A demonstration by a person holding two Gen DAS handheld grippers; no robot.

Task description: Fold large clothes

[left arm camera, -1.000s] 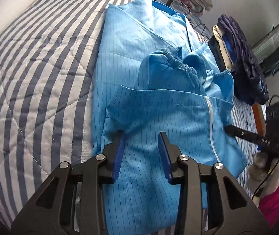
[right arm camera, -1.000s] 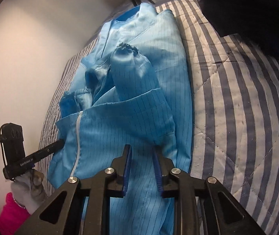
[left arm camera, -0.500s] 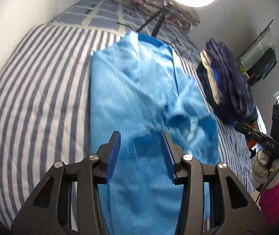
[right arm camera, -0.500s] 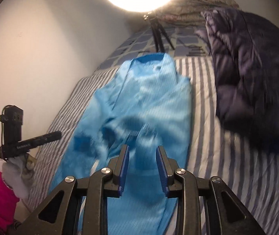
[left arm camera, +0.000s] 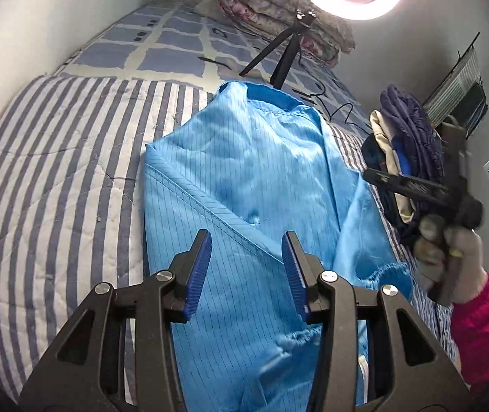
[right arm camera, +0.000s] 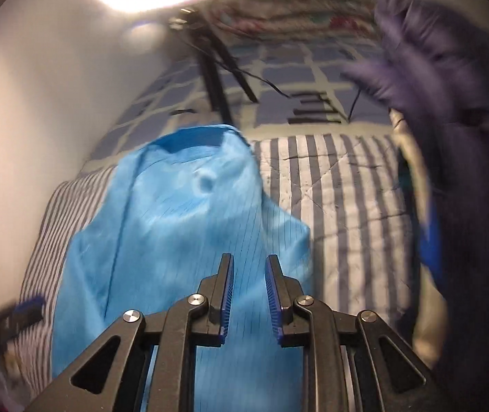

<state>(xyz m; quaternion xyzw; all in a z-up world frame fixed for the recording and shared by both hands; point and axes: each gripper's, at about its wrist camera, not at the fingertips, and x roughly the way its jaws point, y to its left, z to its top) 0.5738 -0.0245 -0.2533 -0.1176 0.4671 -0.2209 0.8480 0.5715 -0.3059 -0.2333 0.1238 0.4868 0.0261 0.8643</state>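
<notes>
A large light-blue pinstriped garment (left arm camera: 244,178) lies lengthwise on the striped quilt (left arm camera: 55,178), collar at the far end, sleeves folded in with elastic cuffs near me. My left gripper (left arm camera: 246,243) is open and empty above its near half. The right gripper, seen from the left wrist (left arm camera: 416,185), hovers over the garment's right edge. In the blurred right wrist view the garment (right arm camera: 182,233) lies ahead and my right gripper (right arm camera: 249,264) is open and empty above it.
A pile of dark purple and beige clothes (left arm camera: 406,144) sits on the quilt to the garment's right (right arm camera: 450,137). A tripod with a ring light (left arm camera: 278,55) stands beyond the collar, cables trailing. A rolled floral blanket (left arm camera: 271,10) lies at the headboard. A wall runs along the left.
Both grippers have lifted and drawn back from the garment's near part. The bunched sleeves in the middle now lie flatter. Both views tilted up toward the head of the bed.
</notes>
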